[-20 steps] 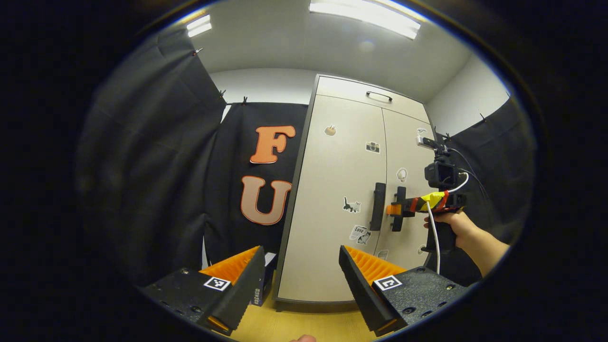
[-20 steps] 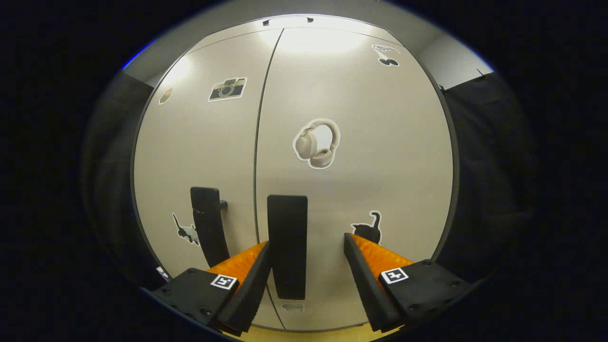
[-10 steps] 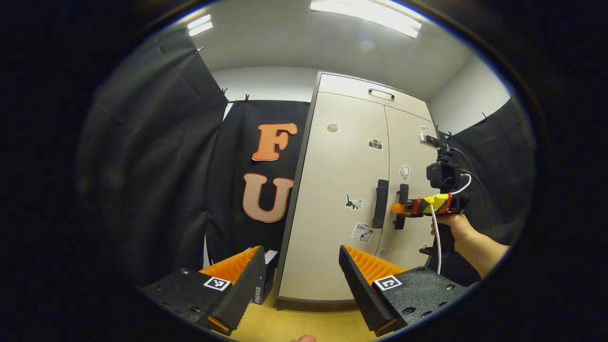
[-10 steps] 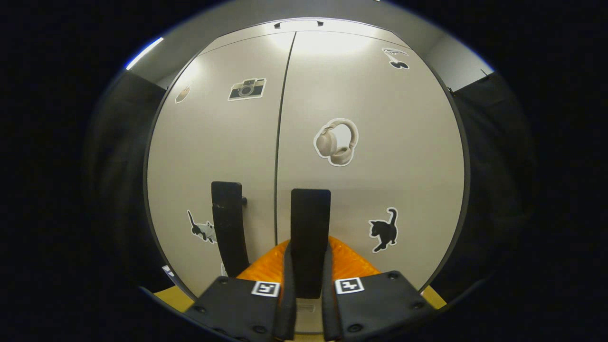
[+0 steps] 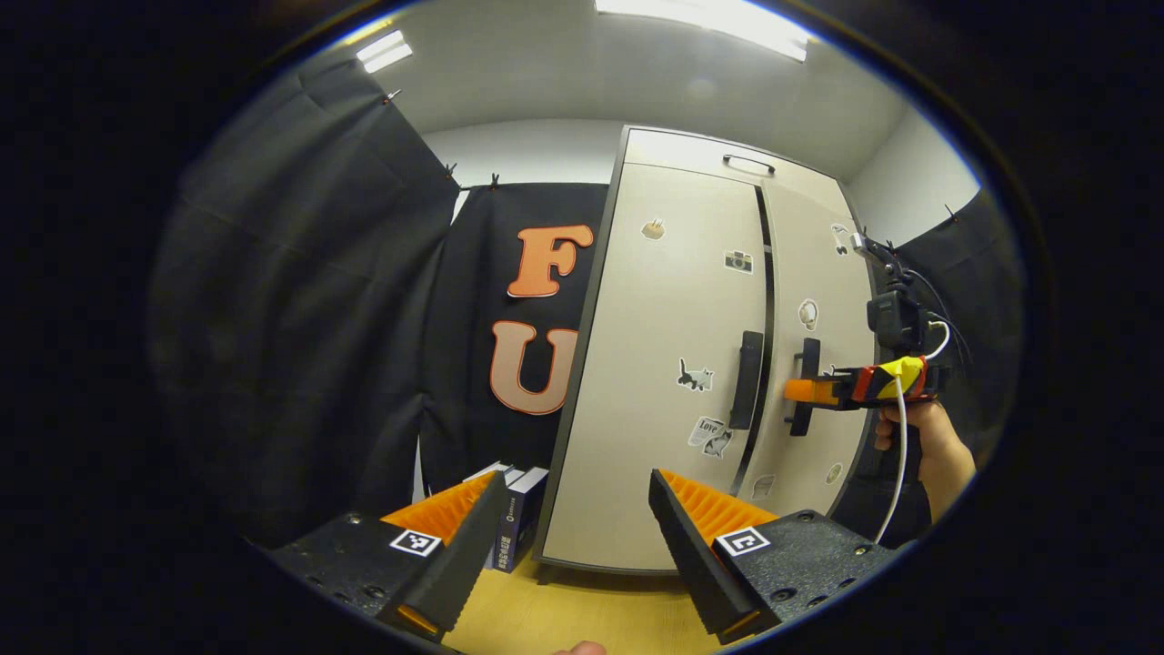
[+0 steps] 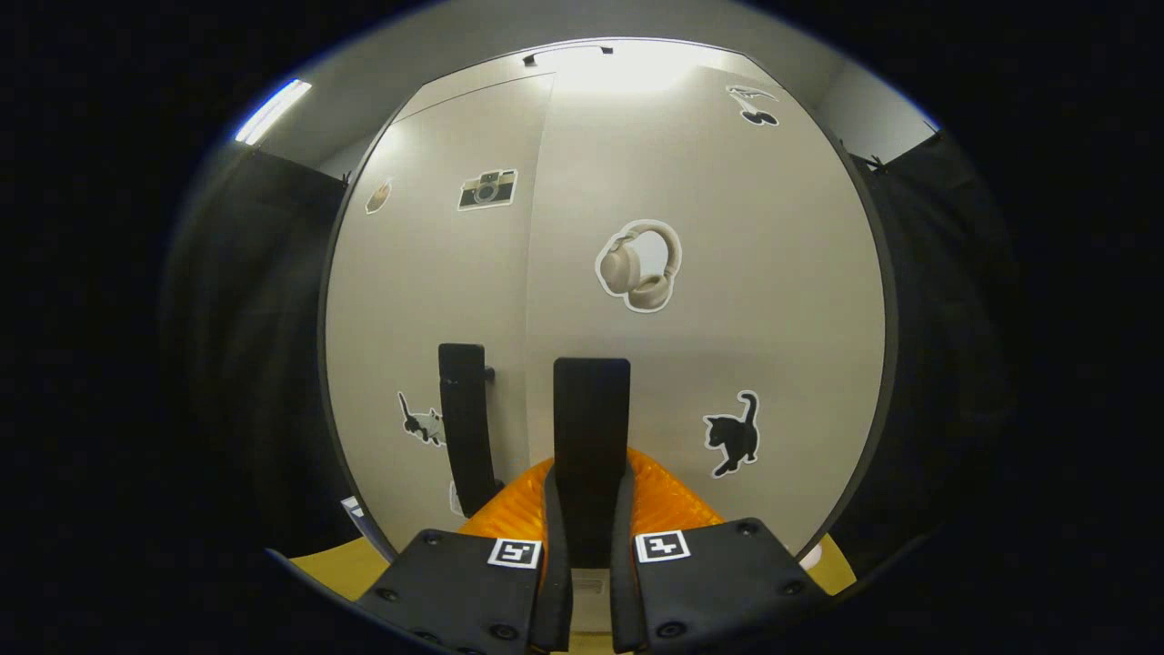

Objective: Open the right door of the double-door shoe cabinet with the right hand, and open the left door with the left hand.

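The beige shoe cabinet (image 5: 664,364) stands against the wall, with stickers on both doors. Its right door (image 6: 727,300) is ajar, with a dark gap showing along the centre seam. My right gripper (image 6: 589,509) is shut on the right door's black vertical handle (image 6: 591,418); in the left gripper view the right gripper (image 5: 800,391) is held by a hand (image 5: 923,437) at the right door's handle (image 5: 804,387). The left door (image 5: 673,364) is shut, and its black handle (image 5: 747,391) is free. My left gripper (image 5: 577,532) hangs open, well short of the cabinet.
Black cloth walls (image 5: 327,318) close in on the cabinet's left and right. Books or boxes (image 5: 518,514) stand on the wooden floor (image 5: 582,619) by the cabinet's left foot. A small handle (image 5: 748,164) sits on the cabinet's top panel.
My right gripper went from open around the right handle to shut on it, then pulled the right door slightly ajar. The left gripper view shifted a little; the left gripper stayed open.
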The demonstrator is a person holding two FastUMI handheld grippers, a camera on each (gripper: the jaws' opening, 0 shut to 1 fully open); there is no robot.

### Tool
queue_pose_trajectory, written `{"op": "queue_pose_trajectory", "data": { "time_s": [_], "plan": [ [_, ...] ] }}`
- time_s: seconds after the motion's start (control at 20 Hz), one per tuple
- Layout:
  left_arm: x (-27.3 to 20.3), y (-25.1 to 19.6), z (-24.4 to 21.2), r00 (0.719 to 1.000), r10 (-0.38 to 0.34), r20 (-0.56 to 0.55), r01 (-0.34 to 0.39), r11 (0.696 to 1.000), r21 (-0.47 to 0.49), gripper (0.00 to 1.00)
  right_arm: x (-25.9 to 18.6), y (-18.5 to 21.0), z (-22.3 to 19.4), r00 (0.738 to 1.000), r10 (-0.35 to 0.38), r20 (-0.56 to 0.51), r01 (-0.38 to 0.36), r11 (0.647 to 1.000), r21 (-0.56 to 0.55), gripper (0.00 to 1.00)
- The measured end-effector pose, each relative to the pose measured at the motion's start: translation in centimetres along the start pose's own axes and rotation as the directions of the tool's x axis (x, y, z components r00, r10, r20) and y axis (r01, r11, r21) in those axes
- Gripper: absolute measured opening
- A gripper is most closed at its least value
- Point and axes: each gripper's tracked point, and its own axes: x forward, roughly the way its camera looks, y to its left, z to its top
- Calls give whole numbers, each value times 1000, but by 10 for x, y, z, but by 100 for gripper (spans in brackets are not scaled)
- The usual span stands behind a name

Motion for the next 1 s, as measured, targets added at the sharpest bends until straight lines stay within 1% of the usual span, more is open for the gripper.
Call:
{"op": "queue_pose_trajectory", "data": {
  "time_s": [0.1, 0.2, 0.35, 0.5, 0.55, 0.6, 0.65, 0.7, 0.75, 0.8, 1.0],
  "plan": [
    [-3, -6, 4, 1000, 14, 14, -14, 1000, 22, 94, -16, -1, 0, 999, 46, 1, -46, 999, 18, 24],
    [-6, -15, 5, 1000, 17, 22, -17, 1000, 26, 94, -29, -3, -1, 997, 82, -5, -82, 997, 10, 24],
    [-5, -35, 8, 1000, 6, 29, -6, 1000, 3, 95, -54, -10, -3, 991, 135, -20, -135, 991, -12, 24],
    [-5, -50, 5, 1000, -2, 29, 2, 1000, 19, 94, -81, -21, -4, 982, 186, -25, -186, 982, 3, 24],
    [-4, -54, 5, 1000, 0, 28, -1, 1000, 26, 92, -91, -26, -5, 980, 198, -24, -198, 980, 10, 24],
    [-4, -59, 4, 1000, -3, 28, 2, 1000, 29, 94, -100, -33, -5, 978, 207, -26, -207, 978, 15, 24],
    [-4, -64, 5, 1000, -5, 28, 4, 1000, 29, 92, -109, -39, -5, 977, 213, -27, -213, 977, 16, 24],
    [-6, -67, 5, 1000, -2, 29, 2, 1000, 27, 94, -119, -47, -5, 976, 217, -27, -217, 976, 13, 24],
    [-7, -72, 5, 1000, 2, 31, -3, 1000, 25, 92, -128, -56, -5, 975, 219, -26, -219, 976, 8, 24],
    [-9, -76, 5, 999, 5, 34, -6, 1000, 25, 95, -137, -65, -4, 975, 221, -25, -221, 975, 4, 24],
    [-12, -90, 3, 999, 33, 40, -34, 998, 49, 94, -160, -95, -3, 971, 237, -3, -237, 971, 34, 24]
  ]
}}
